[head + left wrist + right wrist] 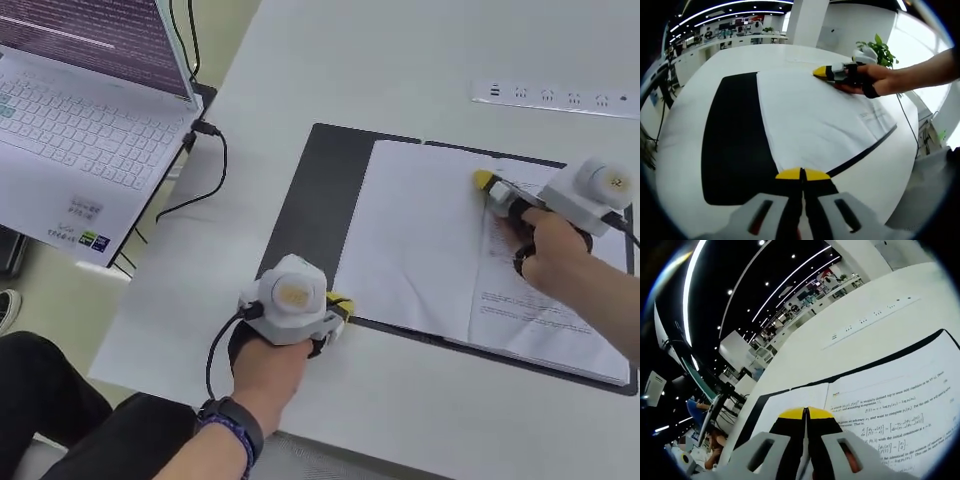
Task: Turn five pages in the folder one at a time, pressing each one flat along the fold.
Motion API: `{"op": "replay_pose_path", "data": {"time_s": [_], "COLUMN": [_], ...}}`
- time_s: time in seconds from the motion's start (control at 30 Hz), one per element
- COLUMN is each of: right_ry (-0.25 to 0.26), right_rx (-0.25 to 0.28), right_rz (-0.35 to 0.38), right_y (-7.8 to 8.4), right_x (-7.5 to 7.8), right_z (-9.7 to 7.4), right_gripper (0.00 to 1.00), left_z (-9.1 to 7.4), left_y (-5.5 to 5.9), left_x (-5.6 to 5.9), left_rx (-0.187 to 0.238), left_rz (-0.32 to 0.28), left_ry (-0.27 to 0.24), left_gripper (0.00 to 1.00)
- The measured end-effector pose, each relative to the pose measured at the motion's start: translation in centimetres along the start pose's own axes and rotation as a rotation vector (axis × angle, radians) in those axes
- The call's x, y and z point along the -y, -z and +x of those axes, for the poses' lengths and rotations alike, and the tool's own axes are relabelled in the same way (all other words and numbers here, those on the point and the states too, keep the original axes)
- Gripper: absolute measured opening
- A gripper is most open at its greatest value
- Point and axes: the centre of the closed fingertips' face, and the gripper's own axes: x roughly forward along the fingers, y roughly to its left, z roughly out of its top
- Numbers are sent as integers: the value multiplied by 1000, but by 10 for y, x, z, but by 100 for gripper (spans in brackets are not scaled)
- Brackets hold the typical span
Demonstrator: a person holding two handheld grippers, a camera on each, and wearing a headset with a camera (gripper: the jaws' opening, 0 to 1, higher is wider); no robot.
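White page (530, 305) print illegible; hand (550, 255) partly hides right gripper (484, 181).

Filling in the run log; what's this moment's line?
folder open | left gripper shut, at blank page's near edge | right gripper shut, tip at fold

A large open-plan office is shown. The work is done on a wide white table (400, 60), on which an open laptop (80, 110) and a white power strip (555, 98) are placed. Long ceiling light strips (690, 285) are seen above, rows of desks (740, 40) are visible far behind, and a white pillar (807, 22) and a green potted plant (880, 47) are found near a bright window.
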Motion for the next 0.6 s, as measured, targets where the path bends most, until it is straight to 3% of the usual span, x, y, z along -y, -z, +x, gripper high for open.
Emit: {"op": "replay_pose_path", "data": {"time_s": [0.17, 0.6], "right_ry": [-11, -2], "right_rx": [-12, -14], "right_rz": [-7, 17], "right_y": [12, 29], "right_x": [-5, 0], "right_z": [-12, -33], "right_gripper": [0, 0], "left_z": [1, 0], "left_y": [1, 1], "left_x": [-1, 0], "left_rx": [5, 15], "left_rz": [4, -8], "left_ry": [3, 12], "left_gripper": [0, 0]}}
